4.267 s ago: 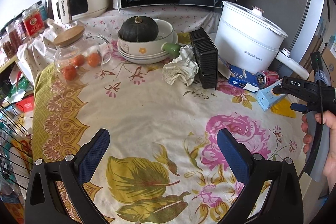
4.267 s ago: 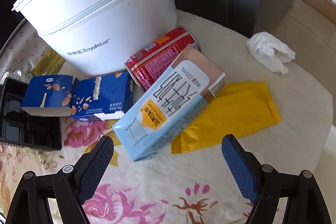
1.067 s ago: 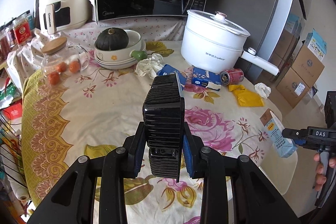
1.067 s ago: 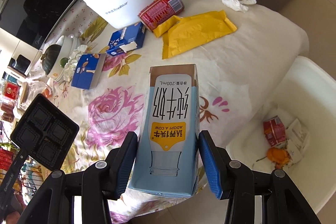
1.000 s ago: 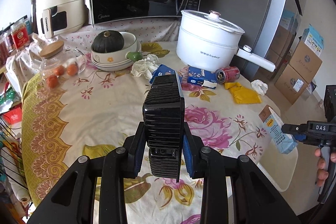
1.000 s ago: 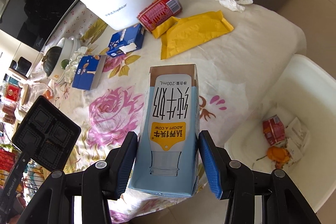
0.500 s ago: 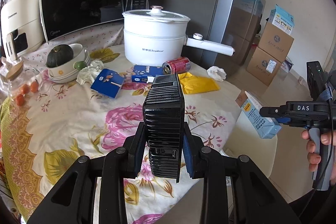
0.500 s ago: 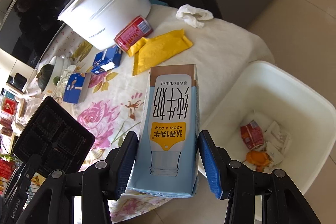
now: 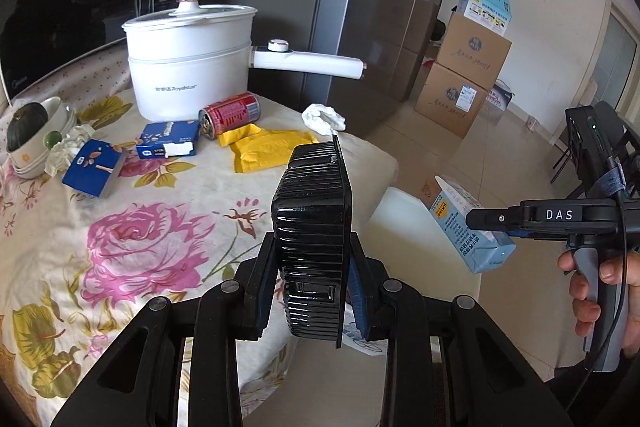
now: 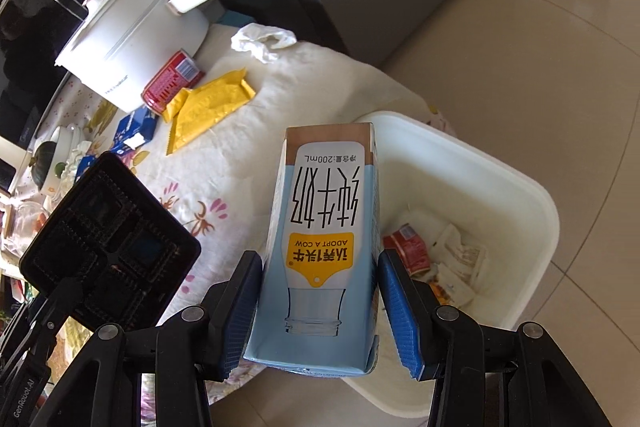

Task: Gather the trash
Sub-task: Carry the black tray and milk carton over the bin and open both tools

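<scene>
Right tool point(image 10: 320, 303) grips milk carton point(image 10: 326, 227) over the bin's rim point(image 10: 472, 155); left tool point(image 9: 312, 291) clamps black tray point(image 9: 314, 227) past the table edge point(image 9: 384, 163)

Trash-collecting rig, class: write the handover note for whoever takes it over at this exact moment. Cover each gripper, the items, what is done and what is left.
Left gripper: shut on the black plastic tray, held over the table edge.
Right gripper: shut on the blue milk carton, held above the white bin.
Done: the bin already holds some wrappers and paper.
Left: drop the carton and tray in the bin, then fetch from the table the red can, yellow wrapper, two blue cartons, white tissue and crumpled paper by the bowls.
</scene>
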Tool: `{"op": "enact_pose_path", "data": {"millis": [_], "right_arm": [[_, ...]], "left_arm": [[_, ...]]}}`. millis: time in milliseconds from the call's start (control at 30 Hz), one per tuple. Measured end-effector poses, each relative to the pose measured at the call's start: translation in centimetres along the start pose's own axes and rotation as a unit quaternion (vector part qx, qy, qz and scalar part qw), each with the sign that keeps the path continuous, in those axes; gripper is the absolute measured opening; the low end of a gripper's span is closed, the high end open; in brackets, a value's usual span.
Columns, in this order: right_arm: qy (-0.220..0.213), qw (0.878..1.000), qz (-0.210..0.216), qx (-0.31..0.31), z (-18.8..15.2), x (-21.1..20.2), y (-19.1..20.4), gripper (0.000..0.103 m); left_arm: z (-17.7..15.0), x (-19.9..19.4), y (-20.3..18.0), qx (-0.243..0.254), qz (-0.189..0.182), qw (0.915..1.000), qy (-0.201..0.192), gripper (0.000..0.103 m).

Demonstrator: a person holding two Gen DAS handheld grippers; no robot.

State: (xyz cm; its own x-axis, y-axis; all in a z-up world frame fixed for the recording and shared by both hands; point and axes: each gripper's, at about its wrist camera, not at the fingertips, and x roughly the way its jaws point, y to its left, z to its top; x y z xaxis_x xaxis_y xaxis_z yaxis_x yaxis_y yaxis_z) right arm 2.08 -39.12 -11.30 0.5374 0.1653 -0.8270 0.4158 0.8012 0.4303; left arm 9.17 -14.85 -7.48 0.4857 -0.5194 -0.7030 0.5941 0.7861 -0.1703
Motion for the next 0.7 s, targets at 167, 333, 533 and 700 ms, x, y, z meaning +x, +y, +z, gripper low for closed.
{"op": "enact_pose_path", "data": {"millis": [167,333,533,700], "right_arm": [[0.003,1.000,-0.024,0.000,-0.1,-0.1,-2.1,0.053],[0.009,0.999,-0.036,0.008,-0.4,-0.1,-3.9,0.053],[0.009,0.999,-0.050,0.003,-0.6,-0.3,-4.6,0.053],[0.014,0.998,-0.054,0.002,-0.8,-0.1,-5.1,0.053]], "left_arm": [[-0.3,2.5,-2.3,0.006,-0.029,0.9995,0.010,0.034],[-0.7,4.7,-4.0,0.011,-0.052,0.9983,0.023,0.034],[-1.5,7.0,-5.6,0.025,-0.066,0.9966,0.043,0.034],[-1.7,8.2,-5.7,0.033,-0.066,0.9963,0.043,0.035]]}}
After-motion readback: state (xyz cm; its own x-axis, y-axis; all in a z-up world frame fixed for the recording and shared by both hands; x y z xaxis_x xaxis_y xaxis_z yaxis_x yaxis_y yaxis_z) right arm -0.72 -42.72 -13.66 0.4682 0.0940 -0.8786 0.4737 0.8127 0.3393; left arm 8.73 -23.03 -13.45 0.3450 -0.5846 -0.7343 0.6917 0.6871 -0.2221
